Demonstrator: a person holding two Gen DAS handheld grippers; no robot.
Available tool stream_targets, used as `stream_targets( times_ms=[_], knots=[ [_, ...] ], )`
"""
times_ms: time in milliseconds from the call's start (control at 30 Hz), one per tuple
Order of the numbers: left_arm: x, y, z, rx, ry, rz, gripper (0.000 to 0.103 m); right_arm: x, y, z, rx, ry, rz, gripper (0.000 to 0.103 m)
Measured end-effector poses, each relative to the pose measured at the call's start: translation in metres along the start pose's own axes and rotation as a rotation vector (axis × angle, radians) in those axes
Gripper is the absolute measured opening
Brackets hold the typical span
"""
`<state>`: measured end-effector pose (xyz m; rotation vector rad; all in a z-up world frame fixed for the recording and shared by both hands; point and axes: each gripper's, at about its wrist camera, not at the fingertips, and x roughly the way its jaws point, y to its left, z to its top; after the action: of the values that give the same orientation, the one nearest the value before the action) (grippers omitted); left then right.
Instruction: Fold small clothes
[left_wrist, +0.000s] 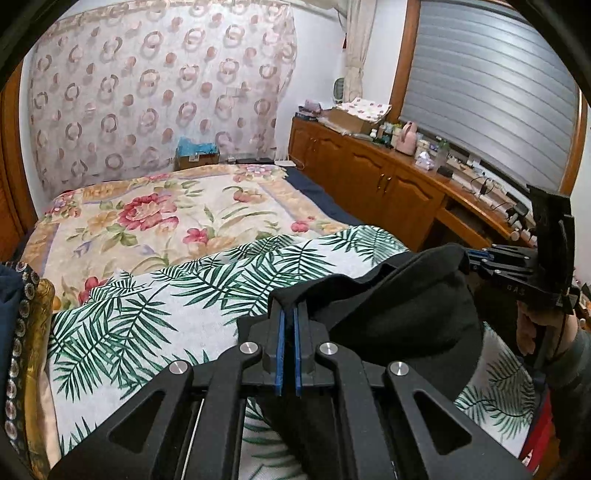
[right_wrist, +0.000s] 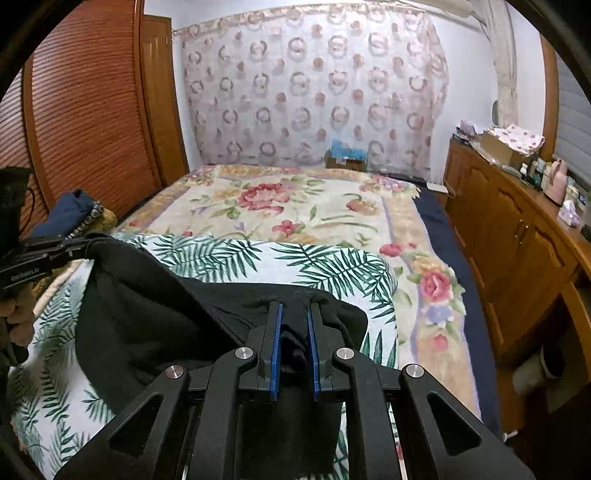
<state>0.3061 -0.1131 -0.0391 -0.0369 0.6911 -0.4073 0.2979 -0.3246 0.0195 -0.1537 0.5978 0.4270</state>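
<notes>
A black garment (left_wrist: 399, 317) hangs stretched between both grippers above a palm-leaf cloth (left_wrist: 155, 317) on the bed. My left gripper (left_wrist: 289, 310) is shut on one edge of the garment, its blue pads almost together. My right gripper (right_wrist: 294, 308) is shut on the other edge of the black garment (right_wrist: 155, 325), with bunched fabric between its blue pads. The right gripper also shows at the far right of the left wrist view (left_wrist: 476, 260), and the left gripper at the far left of the right wrist view (right_wrist: 83, 245).
A floral bedspread (right_wrist: 295, 210) covers the bed beyond the leaf cloth (right_wrist: 332, 266). Folded dark blue and patterned clothes (right_wrist: 70, 214) lie by the slatted wardrobe door (right_wrist: 85, 110). A wooden cabinet (right_wrist: 517, 236) with clutter on top runs along the right side.
</notes>
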Motion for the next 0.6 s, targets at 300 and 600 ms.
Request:
stream_targets(
  times_ms=[300, 600],
  knots=[
    [0.008, -0.003, 0.001, 0.033, 0.02, 0.009, 0.007, -0.01, -0.011, 0.014, 0.092, -0.069, -0.028, 0.019],
    [0.0, 0.003, -0.004, 0.024, -0.004, -0.012, 0.08, -0.038, 0.005, -0.013, 0.063, -0.067, -0.015, 0.063]
  ],
)
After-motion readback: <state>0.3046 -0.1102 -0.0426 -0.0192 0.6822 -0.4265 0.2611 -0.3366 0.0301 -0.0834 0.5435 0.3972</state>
